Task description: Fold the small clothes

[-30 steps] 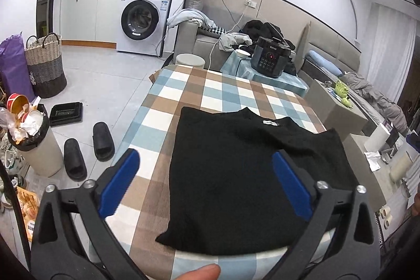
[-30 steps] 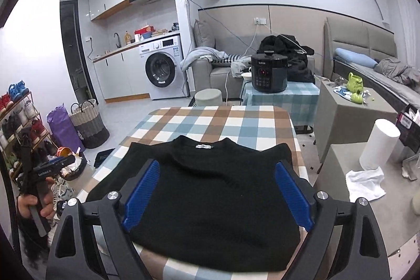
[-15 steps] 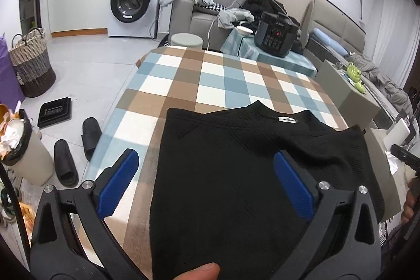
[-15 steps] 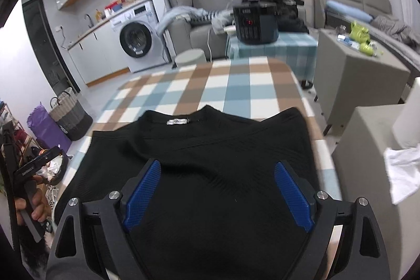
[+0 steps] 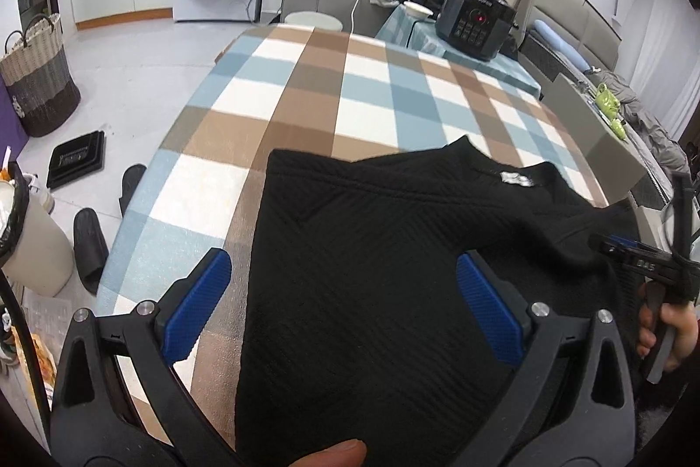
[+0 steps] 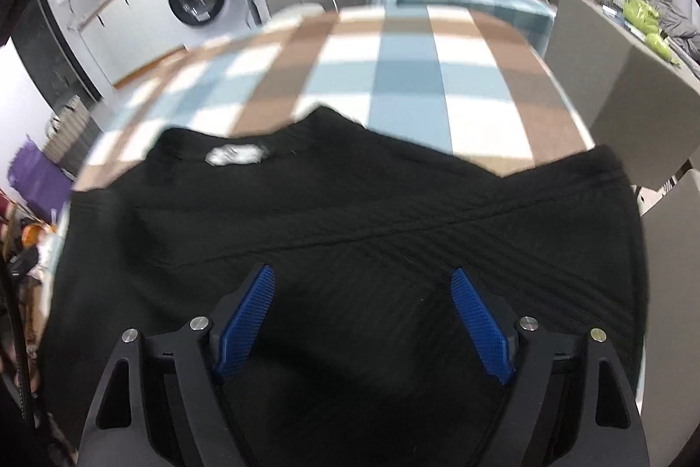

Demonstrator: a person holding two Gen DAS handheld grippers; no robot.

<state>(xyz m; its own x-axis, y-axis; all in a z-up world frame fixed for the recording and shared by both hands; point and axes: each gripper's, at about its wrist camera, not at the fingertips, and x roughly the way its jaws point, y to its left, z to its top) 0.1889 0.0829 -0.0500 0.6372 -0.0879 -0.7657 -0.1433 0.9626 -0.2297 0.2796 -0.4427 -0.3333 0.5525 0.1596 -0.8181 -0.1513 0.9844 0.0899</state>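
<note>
Your left hand-held gripper point(image 5: 343, 307) points steeply down at the near part of the surface point(image 5: 306, 103), its blue pads point(image 5: 197, 305) spread wide and released, with nothing pressed between them. Your fingertip point(image 5: 332, 454) shows at the bottom edge of the left wrist view, low centre. The black top point(image 5: 393, 270) lies flat on the checked cloth, filling the lower middle and right of that view; its left side edge runs down between the two pads, so the left pad hangs over bare cloth and the right pad over black fabric. The collar with its white label point(image 5: 516, 178) sits toward the upper right of the garment.

Your right hand-held gripper point(image 6: 363, 318) is also tilted sharply downward. Its jaws have just been closing a little, yet they stand wide apart and released, with only the flat top beneath them and nothing gripped. In the right wrist view, which is blurred, the black top point(image 6: 350, 213) spreads across the whole lower half of the frame, both pads over its middle, the label point(image 6: 236, 154) left of centre above them.

At the right edge of the left wrist view your right hand point(image 5: 669, 331) grips the handle of the other tool, beside the garment's right side. Whether either pad touches the fabric cannot be told
</note>
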